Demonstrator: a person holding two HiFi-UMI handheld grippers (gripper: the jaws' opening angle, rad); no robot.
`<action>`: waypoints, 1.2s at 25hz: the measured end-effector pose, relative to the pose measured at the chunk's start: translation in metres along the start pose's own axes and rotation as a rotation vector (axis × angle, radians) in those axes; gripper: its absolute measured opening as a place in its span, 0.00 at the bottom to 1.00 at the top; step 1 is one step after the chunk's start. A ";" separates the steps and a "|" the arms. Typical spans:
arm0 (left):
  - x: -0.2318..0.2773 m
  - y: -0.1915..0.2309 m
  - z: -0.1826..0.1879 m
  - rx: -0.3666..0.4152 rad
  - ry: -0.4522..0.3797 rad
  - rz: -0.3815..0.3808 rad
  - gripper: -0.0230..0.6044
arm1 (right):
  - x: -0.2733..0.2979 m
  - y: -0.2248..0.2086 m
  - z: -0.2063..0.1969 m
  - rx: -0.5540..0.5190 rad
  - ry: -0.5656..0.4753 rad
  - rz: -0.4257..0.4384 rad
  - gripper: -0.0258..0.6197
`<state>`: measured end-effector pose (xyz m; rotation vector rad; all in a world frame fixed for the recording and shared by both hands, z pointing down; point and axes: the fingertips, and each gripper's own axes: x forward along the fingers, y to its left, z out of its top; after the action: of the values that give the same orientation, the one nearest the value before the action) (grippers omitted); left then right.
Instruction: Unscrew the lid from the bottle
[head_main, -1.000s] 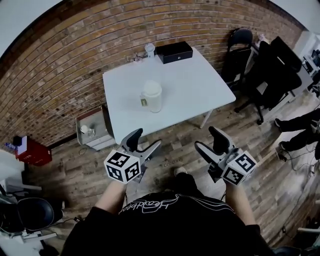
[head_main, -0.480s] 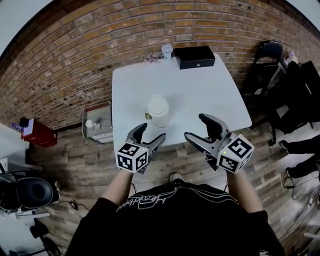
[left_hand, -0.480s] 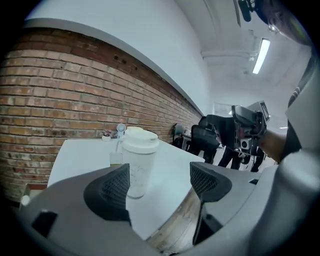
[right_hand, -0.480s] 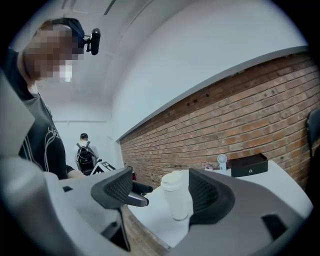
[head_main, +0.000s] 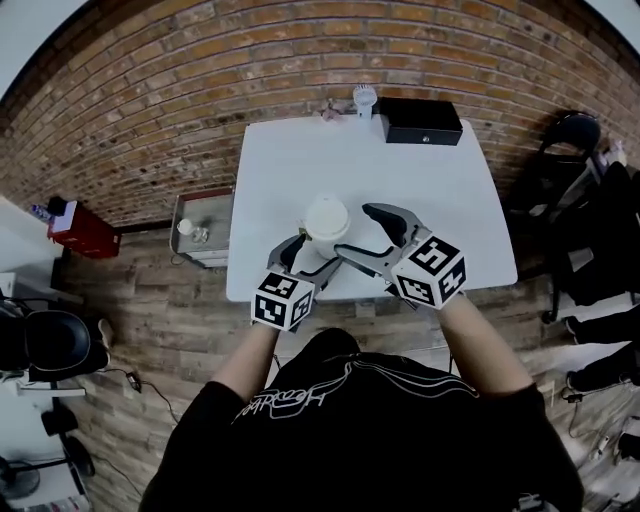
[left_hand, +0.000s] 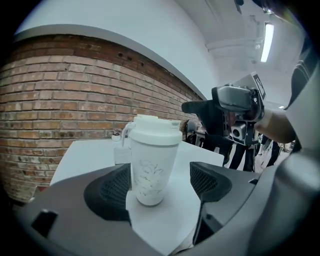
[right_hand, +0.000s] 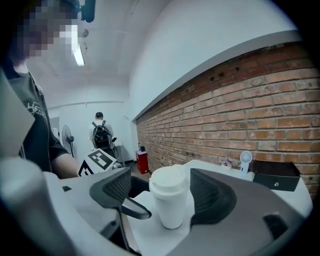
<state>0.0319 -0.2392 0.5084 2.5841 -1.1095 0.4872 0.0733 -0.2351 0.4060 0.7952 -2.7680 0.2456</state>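
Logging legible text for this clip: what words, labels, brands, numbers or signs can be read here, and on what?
Nothing reads clearly.
On the black shirt: white script print, too warped to read.
On the bottle: faint drawing on its side, no legible words.
On the tag hanging at the bottle: too blurred to read.
On the black box: small pale mark on its front, too small to read.

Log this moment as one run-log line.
stage: pre-grasp | white plastic bottle: upright on white table, white lid on | left gripper: open, facing bottle, no contact | right gripper: jaws opening, empty, bottle just ahead
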 end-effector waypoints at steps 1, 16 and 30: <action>0.003 0.003 -0.001 0.010 0.000 0.009 0.63 | 0.008 -0.002 -0.002 -0.008 0.014 0.003 0.59; 0.027 0.008 -0.002 0.029 -0.033 -0.036 0.63 | 0.063 -0.011 -0.017 -0.035 0.109 0.029 0.59; 0.032 0.014 -0.002 0.026 -0.047 -0.077 0.61 | 0.065 -0.013 -0.020 -0.032 0.082 0.036 0.57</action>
<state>0.0418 -0.2682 0.5254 2.6622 -1.0202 0.4274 0.0310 -0.2734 0.4443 0.7120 -2.7041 0.2346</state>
